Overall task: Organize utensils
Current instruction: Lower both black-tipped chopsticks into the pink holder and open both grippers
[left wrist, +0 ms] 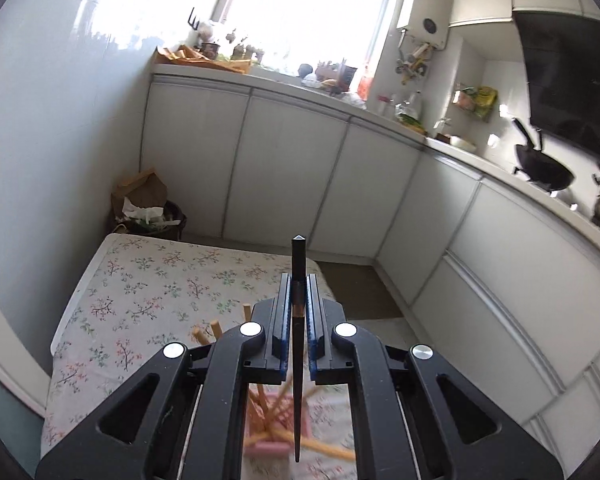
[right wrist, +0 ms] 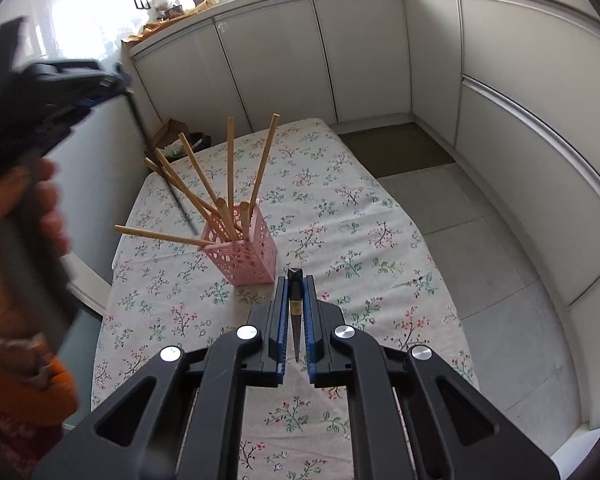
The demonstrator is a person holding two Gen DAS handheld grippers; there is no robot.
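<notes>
Left claw (left wrist: 299, 312): pressed together on a slim dark chopstick with a square-cut butt (left wrist: 297, 360). The stick runs along the claw's axis; butt projects past the fingertips toward the far side, taper points back toward the camera.

Right claw (right wrist: 295, 308): likewise pinching a second dark tapered chopstick (right wrist: 295, 320), butt just past the tips, point trailing near.

Holder: pink perforated plastic square basket (right wrist: 246, 254), standing on the floral-cloth surface (right wrist: 340, 216), just far-left of the right claw. It already carries approx. eight pale wooden chopsticks (right wrist: 230, 168), fanned out, one leaning almost level to the left. In the left wrist view the basket sits below the claw, blurred.

Handling, est.:
- Dark sticks: light, stiff, prob. lacquered, so slippery; may pivot in the pads.
- Best hold: thick square section nr. the butt; flat faces seat against the pads.
- Basket: light, openwork; likely to tip or slide if nudged by a stick or the leaning bundle.
- Insert taper-first into the free gap at the basket's near-right side.
</notes>
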